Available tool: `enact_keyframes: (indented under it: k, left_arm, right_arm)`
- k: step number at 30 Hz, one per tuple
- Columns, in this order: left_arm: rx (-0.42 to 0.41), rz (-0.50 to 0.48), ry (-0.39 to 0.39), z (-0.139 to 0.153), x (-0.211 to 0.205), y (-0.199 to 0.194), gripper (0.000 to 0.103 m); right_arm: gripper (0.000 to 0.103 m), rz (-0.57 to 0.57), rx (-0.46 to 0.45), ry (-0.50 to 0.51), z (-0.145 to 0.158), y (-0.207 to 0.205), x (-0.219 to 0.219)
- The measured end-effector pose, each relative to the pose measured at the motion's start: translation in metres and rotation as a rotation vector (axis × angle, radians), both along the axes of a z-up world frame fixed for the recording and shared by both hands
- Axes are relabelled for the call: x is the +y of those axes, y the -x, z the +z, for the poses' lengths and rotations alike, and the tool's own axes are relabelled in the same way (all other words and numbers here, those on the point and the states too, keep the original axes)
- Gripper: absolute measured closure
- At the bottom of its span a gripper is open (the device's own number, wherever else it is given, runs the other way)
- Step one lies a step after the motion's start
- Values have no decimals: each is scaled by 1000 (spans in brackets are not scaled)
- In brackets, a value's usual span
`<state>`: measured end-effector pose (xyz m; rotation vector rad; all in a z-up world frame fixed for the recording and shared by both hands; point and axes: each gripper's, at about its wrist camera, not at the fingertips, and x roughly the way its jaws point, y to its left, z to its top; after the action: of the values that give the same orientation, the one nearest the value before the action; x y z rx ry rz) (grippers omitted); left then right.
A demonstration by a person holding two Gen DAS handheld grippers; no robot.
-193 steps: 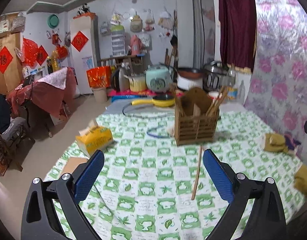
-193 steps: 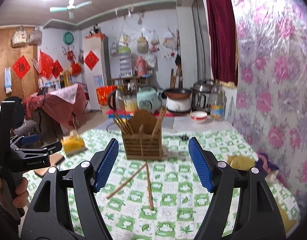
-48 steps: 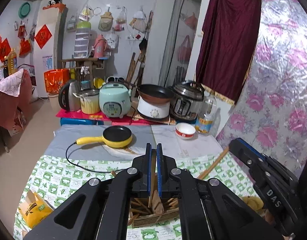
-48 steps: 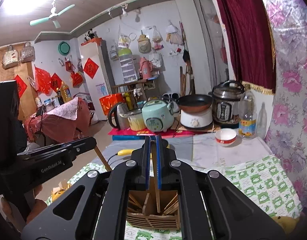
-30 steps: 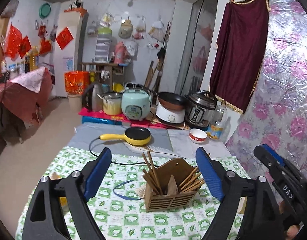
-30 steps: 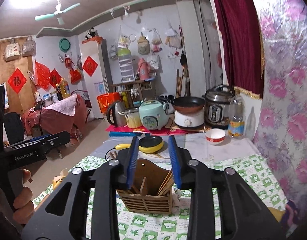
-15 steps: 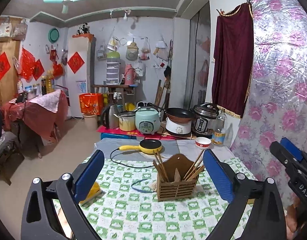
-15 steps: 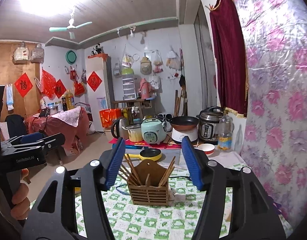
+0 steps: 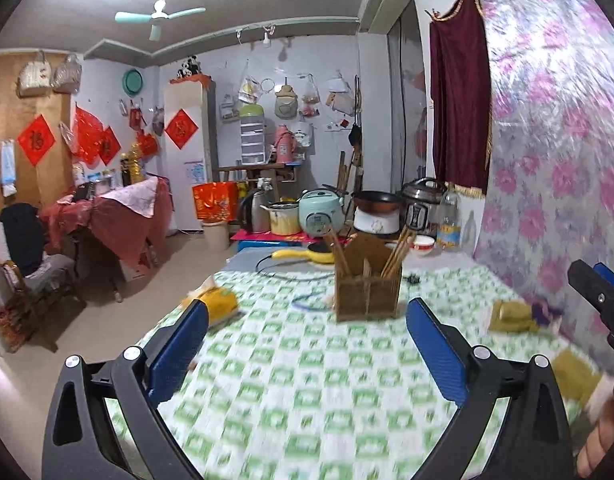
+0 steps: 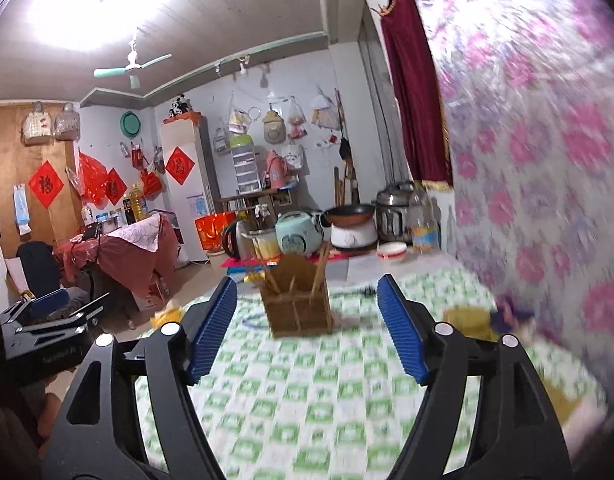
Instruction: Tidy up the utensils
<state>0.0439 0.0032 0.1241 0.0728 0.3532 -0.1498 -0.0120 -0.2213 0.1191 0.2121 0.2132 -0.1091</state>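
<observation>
A wooden chopstick holder [image 9: 367, 282], chopsticks [image 9: 399, 249] leaning out of its compartments on both sides, stood on the green-checked tablecloth [image 9: 307, 392] straight ahead of both grippers and well clear of their tips. The left gripper [image 9: 307, 344] was spread wide with nothing between its blue pads; the right gripper [image 10: 307, 326] was also parted, its jaws having just been opening, and likewise framed only bare cloth and the holder beyond. No loose chopstick could be made out on the stretch of table under either tool, though the cloth was smeared by motion blur, so a stray piece could not be ruled out. The sticks fanned loosely rather than stood packed, and the light, slatted holder looked easy to shift; a pad catching a protruding tip on any return pass would likely tip it or flick sticks back onto the table. To the left of the left gripper a yellow tissue pack [image 9: 221, 304] lay near the table edge, and to the right of the right gripper a folded yellow cloth [image 10: 467, 316] sat by the flowered wall covering [image 10: 547, 200]; a careless sweep could drag either. A loop of blue cord [image 9: 307, 302] just left of the holder might snag a fingertip.
</observation>
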Motion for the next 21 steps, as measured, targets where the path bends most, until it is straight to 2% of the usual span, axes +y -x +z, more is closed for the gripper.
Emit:
enact_keyframes:
  k: [4, 8, 11, 15, 21]
  left_arm:
    - [-7, 10, 0, -25, 13, 46, 6]
    - [-46, 24, -22, -32, 21, 71, 6]
    - [-71, 41, -18, -30, 26, 74, 6]
    - [-63, 52, 14, -37, 33, 71, 6]
    - [-57, 38, -26, -47, 22, 70, 6]
  right_arm:
    - [28, -12, 31, 30, -23, 33, 15]
    - [24, -42, 24, 64, -23, 49, 26]
    - [24, -67, 21, 52, -25, 49, 24]
    - [24, -61, 43, 52, -34, 43, 24]
    - [22, -45, 78, 83, -48, 32, 33]
